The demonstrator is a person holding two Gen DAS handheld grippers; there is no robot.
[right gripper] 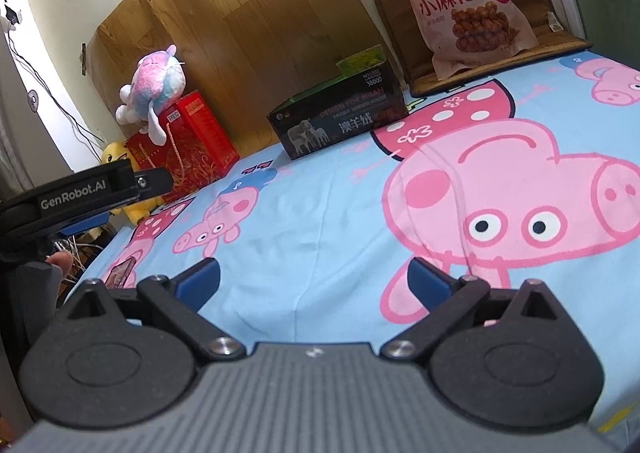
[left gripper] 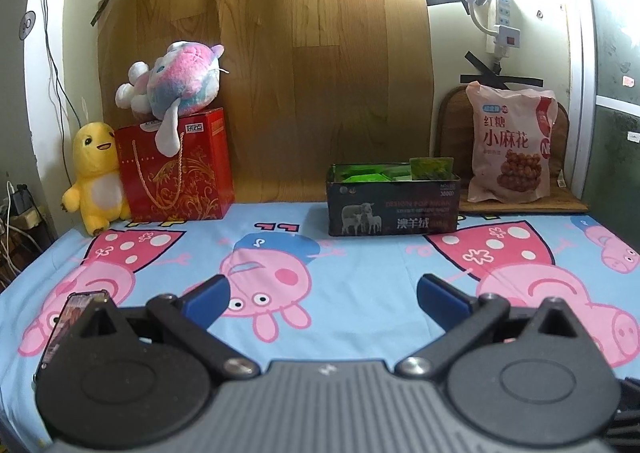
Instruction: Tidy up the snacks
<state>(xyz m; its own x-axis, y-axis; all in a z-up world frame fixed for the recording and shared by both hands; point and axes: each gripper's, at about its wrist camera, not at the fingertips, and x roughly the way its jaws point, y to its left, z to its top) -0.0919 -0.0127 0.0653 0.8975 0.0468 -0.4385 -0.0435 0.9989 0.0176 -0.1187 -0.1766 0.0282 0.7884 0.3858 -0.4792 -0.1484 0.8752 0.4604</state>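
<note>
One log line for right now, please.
left gripper open, empty | right gripper open, empty | snack bag untouched | tin box open

a home bedroom: cartoon-pig bedsheet (left gripper: 360, 273), plush toys (left gripper: 180, 77), a gift bag (left gripper: 180, 169).

The right gripper (right gripper: 314, 279) hangs empty, fingers (right gripper: 200, 279) spread, over the cartoon-pig sheet (right gripper: 328, 213), dark tin (right gripper: 340, 117) beyond.
</note>
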